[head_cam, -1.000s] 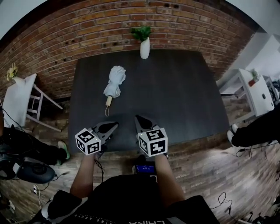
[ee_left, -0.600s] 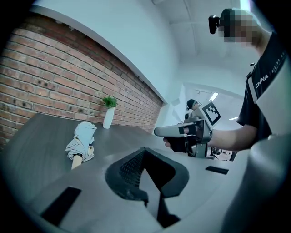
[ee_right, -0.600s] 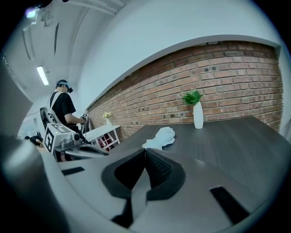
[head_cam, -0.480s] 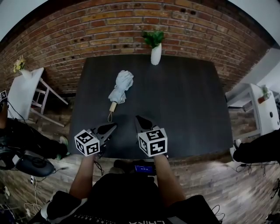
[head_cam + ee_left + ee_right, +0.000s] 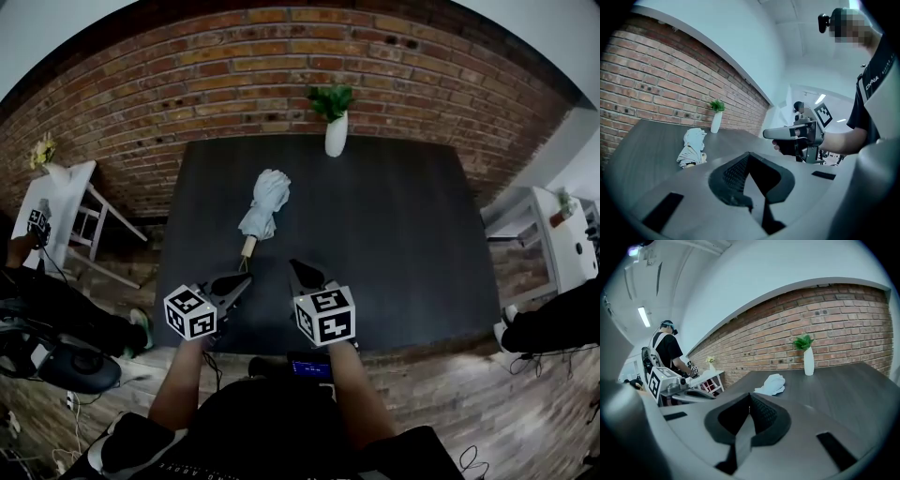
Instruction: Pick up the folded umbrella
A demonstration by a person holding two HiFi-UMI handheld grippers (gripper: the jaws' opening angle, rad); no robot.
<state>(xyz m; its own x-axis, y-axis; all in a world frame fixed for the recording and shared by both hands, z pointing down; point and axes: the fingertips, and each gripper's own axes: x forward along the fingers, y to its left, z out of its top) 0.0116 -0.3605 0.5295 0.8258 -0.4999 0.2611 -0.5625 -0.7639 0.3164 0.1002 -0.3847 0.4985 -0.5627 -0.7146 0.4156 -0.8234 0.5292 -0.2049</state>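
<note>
Item: folded umbrella [image 5: 264,204], laid flat on counter [image 5: 403,234], handle end faced toward near edge, judged handy for grasp. L gripper [image 5: 242,279] & R gripper [image 5: 296,269]: 2 pairs of jaws kept together, empty, umbrella not yet reached.

Dark rectangular table [image 5: 403,234] with pale folded umbrella [image 5: 265,202] lying flat left of centre, tan handle [image 5: 248,247] pointing toward near edge, canopy end toward far edge, plus white vase [image 5: 336,136] holding green plant [image 5: 330,98] upright at far edge middle, apart from umbrella.
</note>
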